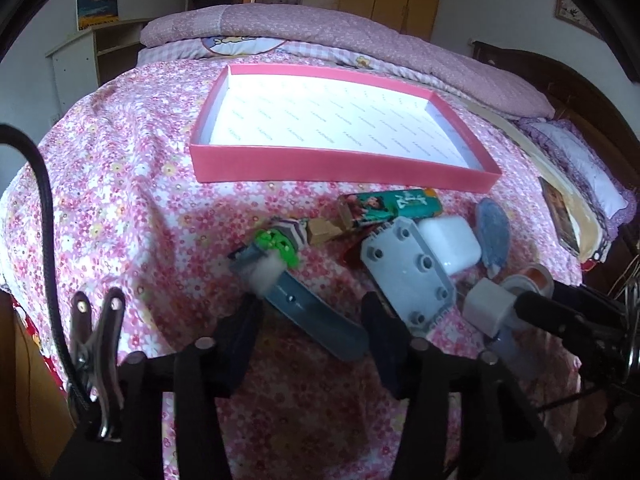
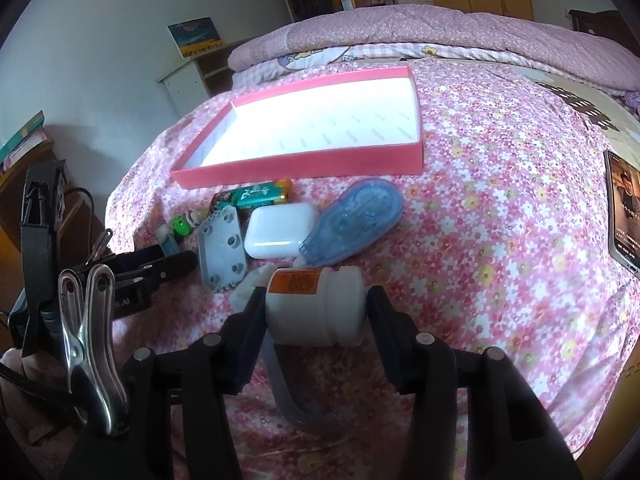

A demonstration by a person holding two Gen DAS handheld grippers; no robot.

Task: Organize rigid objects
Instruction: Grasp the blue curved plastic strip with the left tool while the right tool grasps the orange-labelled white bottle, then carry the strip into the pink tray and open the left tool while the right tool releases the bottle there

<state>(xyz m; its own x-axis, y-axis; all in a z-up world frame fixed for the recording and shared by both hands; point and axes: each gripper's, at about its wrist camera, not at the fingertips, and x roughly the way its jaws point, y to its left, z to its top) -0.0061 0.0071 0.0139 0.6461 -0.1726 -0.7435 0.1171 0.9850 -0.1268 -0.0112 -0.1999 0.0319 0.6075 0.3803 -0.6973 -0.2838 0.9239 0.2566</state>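
A pink shallow box [image 1: 340, 168] [image 2: 304, 166] with a white inside lies on the flowered bed cover. Before it lies a cluster: a green printed tube [image 1: 390, 206] [image 2: 256, 197], a white case [image 1: 448, 242] [image 2: 278, 230], a grey studded plate [image 1: 408, 276] [image 2: 222, 250], a blue tape dispenser [image 1: 493, 234] [image 2: 354, 220] and a grey strap with a green piece [image 1: 296, 292]. My left gripper [image 1: 312, 336] is open, its fingers either side of the strap. My right gripper [image 2: 316, 316] is open around a white bottle [image 2: 316, 308] [image 1: 490, 306] lying on its side.
A folded purple quilt [image 1: 320, 28] lies at the far end of the bed. A book [image 1: 560, 220] lies at the right edge in the left wrist view. A phone [image 2: 624, 216] lies right of the cluster. A white shelf unit [image 1: 92, 60] stands by the left wall.
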